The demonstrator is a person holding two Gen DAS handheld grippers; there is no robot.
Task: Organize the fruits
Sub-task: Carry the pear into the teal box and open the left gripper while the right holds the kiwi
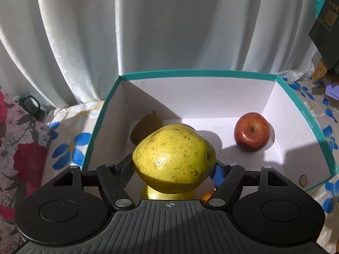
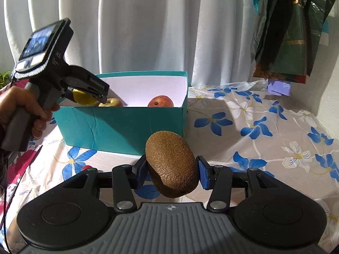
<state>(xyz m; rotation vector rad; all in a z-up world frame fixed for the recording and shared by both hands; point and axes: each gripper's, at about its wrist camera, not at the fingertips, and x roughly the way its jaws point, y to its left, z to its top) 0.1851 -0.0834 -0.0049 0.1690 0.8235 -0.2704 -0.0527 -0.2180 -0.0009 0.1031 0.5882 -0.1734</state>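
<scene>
My left gripper (image 1: 172, 166) is shut on a yellow pear (image 1: 173, 158) and holds it above the near left part of a teal box (image 1: 300, 110) with a white inside. In the box lie a red apple (image 1: 252, 134) at the right and a brownish fruit (image 1: 146, 128) behind the pear. My right gripper (image 2: 171, 172) is shut on a brown kiwi (image 2: 171, 166), held above the tablecloth in front of the box (image 2: 127, 127). The right wrist view shows the left gripper (image 2: 93, 94) with the pear (image 2: 81, 97) over the box's left end, a yellowish apple (image 2: 111, 102) and the red apple (image 2: 160, 101) inside.
A floral tablecloth (image 2: 254, 127) covers the table. A white curtain (image 2: 148, 21) hangs behind. Dark bags (image 2: 290, 31) hang at the back right above a small purple box (image 2: 278, 86). A small orange thing (image 1: 207, 195) shows under the left gripper.
</scene>
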